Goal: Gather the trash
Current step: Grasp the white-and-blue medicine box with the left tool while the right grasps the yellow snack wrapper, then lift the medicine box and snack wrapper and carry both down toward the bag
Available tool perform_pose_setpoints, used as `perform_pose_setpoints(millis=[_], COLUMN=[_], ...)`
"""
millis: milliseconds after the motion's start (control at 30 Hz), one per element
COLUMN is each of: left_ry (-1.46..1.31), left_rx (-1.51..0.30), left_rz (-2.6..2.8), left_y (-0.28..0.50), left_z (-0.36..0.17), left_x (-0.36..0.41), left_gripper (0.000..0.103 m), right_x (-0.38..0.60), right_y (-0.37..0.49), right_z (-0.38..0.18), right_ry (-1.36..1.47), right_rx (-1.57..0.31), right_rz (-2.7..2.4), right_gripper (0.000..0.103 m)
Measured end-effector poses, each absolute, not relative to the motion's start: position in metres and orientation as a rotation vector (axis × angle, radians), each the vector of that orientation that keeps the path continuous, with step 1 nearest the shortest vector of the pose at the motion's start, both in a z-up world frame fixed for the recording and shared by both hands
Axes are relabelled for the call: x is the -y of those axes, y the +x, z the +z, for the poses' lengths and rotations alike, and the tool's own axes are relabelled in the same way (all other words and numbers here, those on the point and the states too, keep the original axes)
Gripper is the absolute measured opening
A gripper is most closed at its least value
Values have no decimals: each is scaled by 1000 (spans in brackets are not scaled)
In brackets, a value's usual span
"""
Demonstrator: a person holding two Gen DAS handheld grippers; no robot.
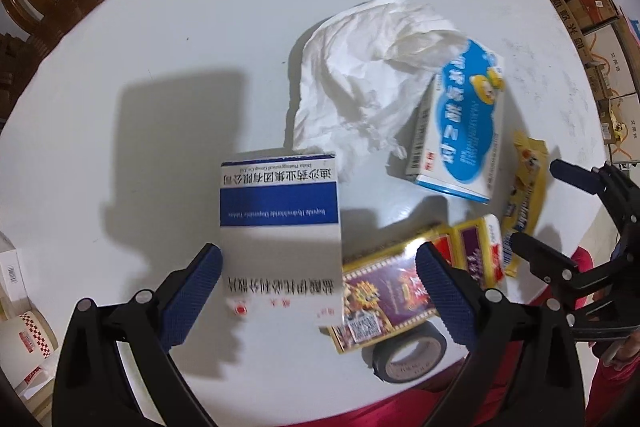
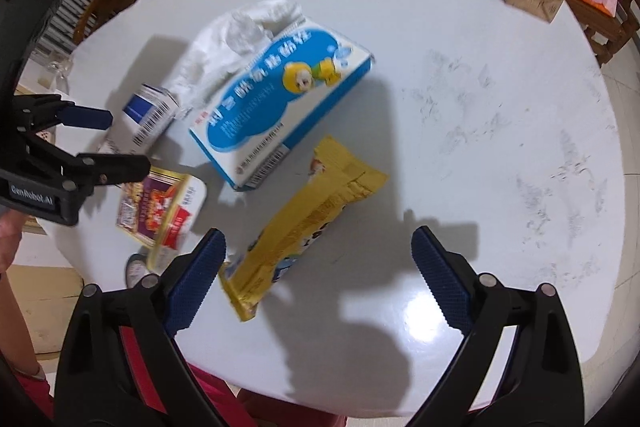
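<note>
My left gripper (image 1: 320,291) gapes wide over the white-and-blue medicine box (image 1: 280,223) near the table's (image 1: 160,39) front edge, gripping nothing. My right gripper (image 2: 318,277) hangs equally wide by the yellow wrapper (image 2: 304,227), empty; crumpled tissue (image 1: 360,79) lies toward the middle

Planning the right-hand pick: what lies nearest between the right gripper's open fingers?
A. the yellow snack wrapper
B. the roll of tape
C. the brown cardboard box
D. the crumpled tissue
A: the yellow snack wrapper reaches down between the open right gripper fingers.
</note>
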State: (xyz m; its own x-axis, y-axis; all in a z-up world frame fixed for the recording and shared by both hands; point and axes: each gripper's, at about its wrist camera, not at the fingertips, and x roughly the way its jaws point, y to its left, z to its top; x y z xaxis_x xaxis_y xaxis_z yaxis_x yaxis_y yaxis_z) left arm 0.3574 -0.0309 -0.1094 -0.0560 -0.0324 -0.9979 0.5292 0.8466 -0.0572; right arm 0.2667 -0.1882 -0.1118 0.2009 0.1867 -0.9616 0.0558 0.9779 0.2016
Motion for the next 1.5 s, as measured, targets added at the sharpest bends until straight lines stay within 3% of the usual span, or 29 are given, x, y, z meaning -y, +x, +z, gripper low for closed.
perform_pose_setpoints(millis=[200, 433, 567, 767, 1200, 1500], left_ry=[358, 342, 370, 379, 287, 291], left_rx=[-1587, -1590, -1574, -1547, -1504, -1372], left_rz=[-486, -491, -487, -462, -432, -413], left_y=[370, 375, 377, 374, 380, 345], left_z=[-122, -133, -136, -132, -110, -42], left_x=[23, 16, 17, 26, 5, -10], left_gripper=[95, 94, 80, 61, 60, 60], right_x=[178, 172, 176, 182, 185, 200], right_y=[271, 271, 271, 271, 268, 239], right_z=[-111, -110, -108, -108, -87, -23], right_ry=[141, 42, 34, 50, 40, 46], right_rx=[-1338, -1304, -1299, -1307, -1269, -1141], right_rz=[84, 55, 52, 66, 65, 57], right_gripper=[77, 52, 32, 15, 11, 11])
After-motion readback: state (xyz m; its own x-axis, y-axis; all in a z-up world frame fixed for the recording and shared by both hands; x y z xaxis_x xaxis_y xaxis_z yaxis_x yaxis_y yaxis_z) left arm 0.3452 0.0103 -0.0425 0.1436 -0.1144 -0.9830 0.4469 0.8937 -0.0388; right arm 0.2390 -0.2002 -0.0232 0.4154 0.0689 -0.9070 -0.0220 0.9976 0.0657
